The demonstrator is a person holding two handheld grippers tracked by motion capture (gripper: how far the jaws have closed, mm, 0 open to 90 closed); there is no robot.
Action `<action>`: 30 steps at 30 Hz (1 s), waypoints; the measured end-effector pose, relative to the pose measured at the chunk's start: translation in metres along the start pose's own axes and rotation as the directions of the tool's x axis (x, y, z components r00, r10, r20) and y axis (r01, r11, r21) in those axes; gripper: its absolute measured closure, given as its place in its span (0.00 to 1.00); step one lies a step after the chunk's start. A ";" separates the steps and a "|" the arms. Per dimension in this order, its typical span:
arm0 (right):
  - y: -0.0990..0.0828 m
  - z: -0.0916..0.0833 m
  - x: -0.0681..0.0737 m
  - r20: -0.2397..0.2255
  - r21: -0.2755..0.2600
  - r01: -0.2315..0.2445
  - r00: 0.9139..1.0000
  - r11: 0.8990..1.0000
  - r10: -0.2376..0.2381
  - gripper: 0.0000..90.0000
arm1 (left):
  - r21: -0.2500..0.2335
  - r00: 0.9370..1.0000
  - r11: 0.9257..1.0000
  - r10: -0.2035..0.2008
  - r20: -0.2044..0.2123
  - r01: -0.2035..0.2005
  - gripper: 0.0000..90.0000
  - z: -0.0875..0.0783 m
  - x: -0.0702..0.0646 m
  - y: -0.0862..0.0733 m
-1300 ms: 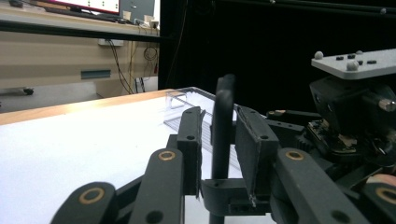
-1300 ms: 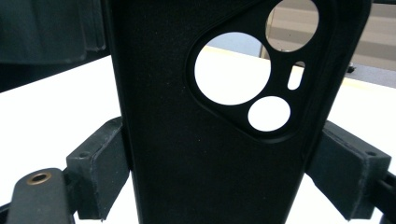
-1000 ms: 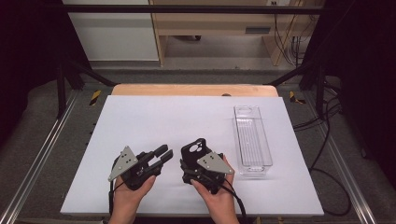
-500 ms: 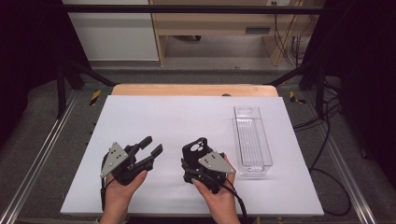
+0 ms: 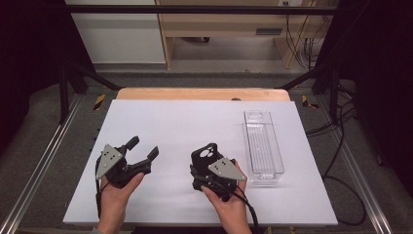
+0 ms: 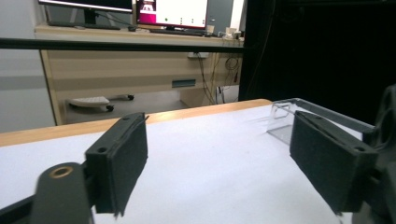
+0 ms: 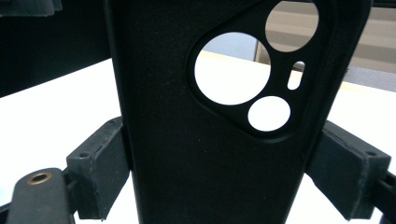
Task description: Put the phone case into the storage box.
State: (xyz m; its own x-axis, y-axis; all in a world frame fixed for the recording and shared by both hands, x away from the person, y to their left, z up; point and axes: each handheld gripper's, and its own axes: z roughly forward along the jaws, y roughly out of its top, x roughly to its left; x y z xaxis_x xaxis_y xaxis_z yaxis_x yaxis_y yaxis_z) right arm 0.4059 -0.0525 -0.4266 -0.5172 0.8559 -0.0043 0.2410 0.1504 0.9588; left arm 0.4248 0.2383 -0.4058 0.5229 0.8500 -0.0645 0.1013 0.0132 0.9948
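A black phone case (image 5: 206, 154) with camera cut-outs stands between the jaws of my right gripper (image 5: 210, 168), near the table's front centre. In the right gripper view the case (image 7: 187, 140) is close up and both pads (image 7: 100, 172) press on its sides. My left gripper (image 5: 143, 147) lies to the left of the case, apart from it. Its jaws have just been opening and hold nothing. In the left gripper view the two pads (image 6: 126, 158) stand wide apart over bare white table, and the case's edge (image 6: 388, 107) shows at far right.
A long clear plastic tray (image 5: 263, 146) lies on the right side of the white table (image 5: 195, 117), also seen as the clear tray (image 6: 285, 116) ahead of the left gripper. Metal rails run along both table sides. A wooden desk stands beyond the far edge.
My left gripper has drawn away to the left from the phone case and its jaws have spread apart. The right gripper and the case have not moved.
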 end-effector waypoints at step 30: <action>0.002 -0.002 -0.013 0.033 -0.011 -0.025 0.999 1.000 0.026 0.16 | -0.009 0.992 1.000 -0.001 -0.127 0.000 0.05 -0.007 0.035 -0.012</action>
State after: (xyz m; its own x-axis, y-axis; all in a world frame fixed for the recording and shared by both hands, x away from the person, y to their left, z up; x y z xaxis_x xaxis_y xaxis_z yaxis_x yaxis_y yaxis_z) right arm 0.4115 -0.0644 -0.4240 -0.4830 0.8755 0.0110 0.2452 0.1232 0.9616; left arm 0.4367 0.2717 -0.4192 0.4114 0.9098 -0.0555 0.0938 0.0183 0.9954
